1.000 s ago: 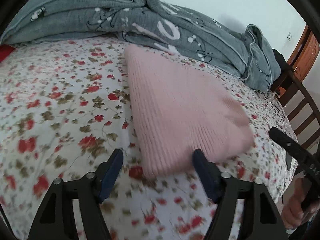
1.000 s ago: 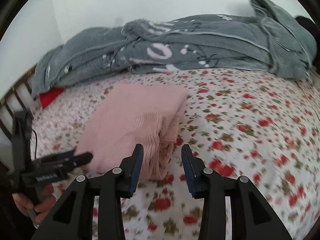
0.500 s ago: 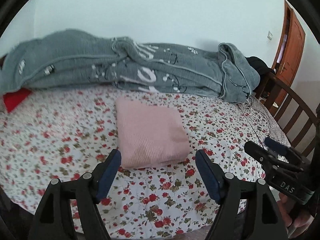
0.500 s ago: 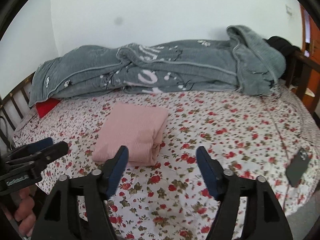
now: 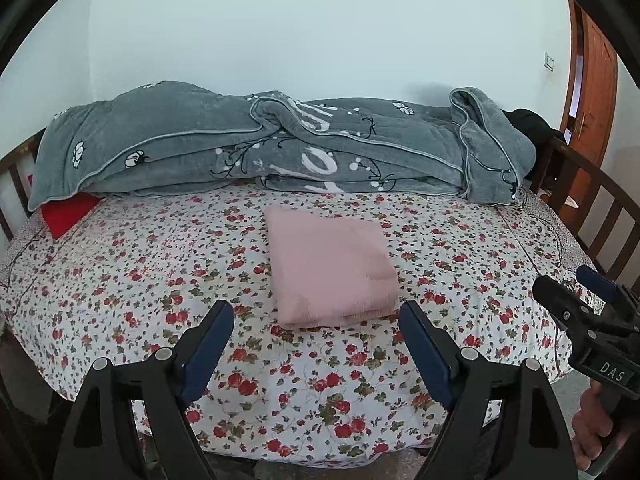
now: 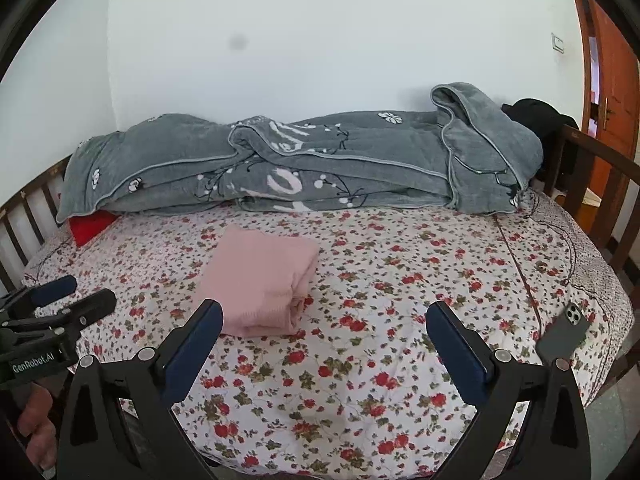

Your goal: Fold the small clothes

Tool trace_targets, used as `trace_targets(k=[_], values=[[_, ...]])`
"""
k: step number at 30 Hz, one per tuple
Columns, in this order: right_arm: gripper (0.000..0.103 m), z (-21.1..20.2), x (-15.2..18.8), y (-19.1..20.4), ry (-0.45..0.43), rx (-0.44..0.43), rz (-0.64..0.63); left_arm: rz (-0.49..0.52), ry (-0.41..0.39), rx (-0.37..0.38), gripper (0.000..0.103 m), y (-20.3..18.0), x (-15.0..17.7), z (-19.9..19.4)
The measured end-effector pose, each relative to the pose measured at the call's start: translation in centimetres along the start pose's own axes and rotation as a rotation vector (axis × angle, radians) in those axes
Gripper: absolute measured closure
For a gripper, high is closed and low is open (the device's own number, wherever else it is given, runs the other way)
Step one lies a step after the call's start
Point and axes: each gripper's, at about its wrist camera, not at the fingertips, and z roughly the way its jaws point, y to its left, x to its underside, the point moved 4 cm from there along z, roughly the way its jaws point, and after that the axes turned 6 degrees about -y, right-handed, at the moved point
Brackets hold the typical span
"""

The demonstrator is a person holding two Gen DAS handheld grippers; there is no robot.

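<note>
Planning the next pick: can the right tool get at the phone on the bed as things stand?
Probably yes. The phone lies alone near the bed's edge on the floral sheet, nothing on it. The right tool is opening, empty, with no obstacle between.

You face a plain pink folded garment (image 5: 330,264) on a white bedsheet (image 5: 140,264) with red flowers; grey blanket (image 5: 192,148), white blossoms; red cushion (image 5: 68,214).
</note>
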Motion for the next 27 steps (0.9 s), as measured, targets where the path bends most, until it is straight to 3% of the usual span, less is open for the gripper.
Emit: trace_targets(k=[27], values=[[0.003, -0.15, 0.21, -0.18, 0.007, 0.014, 0.007, -0.026, -0.024, -0.011, 0.019, 0.76, -0.74, -0.68]])
